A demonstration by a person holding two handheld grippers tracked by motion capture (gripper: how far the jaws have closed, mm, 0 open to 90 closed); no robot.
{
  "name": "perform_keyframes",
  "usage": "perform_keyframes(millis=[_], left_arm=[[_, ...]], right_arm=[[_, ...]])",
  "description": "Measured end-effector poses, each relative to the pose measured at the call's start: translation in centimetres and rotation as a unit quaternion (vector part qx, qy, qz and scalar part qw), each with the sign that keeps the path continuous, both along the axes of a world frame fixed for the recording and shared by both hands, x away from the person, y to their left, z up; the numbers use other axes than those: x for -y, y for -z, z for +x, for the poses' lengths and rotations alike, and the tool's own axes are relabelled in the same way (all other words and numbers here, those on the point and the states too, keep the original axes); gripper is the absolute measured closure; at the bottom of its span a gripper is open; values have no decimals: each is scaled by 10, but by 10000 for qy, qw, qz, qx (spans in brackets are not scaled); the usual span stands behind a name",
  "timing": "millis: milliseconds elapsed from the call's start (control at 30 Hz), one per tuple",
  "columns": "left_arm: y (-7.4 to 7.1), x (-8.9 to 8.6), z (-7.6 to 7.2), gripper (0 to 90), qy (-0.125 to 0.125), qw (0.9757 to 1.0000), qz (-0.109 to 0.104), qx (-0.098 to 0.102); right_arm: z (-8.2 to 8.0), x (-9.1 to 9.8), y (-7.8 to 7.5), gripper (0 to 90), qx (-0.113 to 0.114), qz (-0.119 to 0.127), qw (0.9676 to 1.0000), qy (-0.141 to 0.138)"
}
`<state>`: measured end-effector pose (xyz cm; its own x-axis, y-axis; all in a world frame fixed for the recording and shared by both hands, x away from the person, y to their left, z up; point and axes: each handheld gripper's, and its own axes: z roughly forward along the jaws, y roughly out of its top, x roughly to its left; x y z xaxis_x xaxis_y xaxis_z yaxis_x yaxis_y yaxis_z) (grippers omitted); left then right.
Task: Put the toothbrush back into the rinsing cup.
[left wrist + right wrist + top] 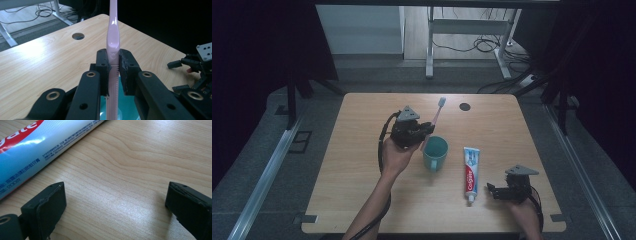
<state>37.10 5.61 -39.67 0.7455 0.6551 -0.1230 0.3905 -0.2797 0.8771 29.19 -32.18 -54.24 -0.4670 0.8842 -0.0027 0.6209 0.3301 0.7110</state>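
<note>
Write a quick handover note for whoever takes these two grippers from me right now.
Left gripper: tongs shut on the pink toothbrush, held over the teal cup, bristles pointing away.
Right gripper: tongs open, empty, low over the table beside the toothpaste tube.
Done: toothbrush picked up.
Left: probably lower the toothbrush into the cup; the toothpaste lies flat, untouched.
</note>
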Motion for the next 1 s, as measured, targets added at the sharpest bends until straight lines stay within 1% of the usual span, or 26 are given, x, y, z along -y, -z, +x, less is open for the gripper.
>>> perform_keyframes(millis=[233,367,667,1000], left_arm=[[4,11,3,789,57,10000,-9,2],[8,18,3,789,81,10000,13,29],[15,24,5,789,96,9999,-39,62],[26,28,3,789,79,9999,-18,78]], right_arm=[[0,0,0,30,0,1,10000,1],[0,0,0,30,0,1,10000,-1],[0,0,0,29,1,-4,10000,-16],[0,0,0,29,-3,-3,10000,-27]])
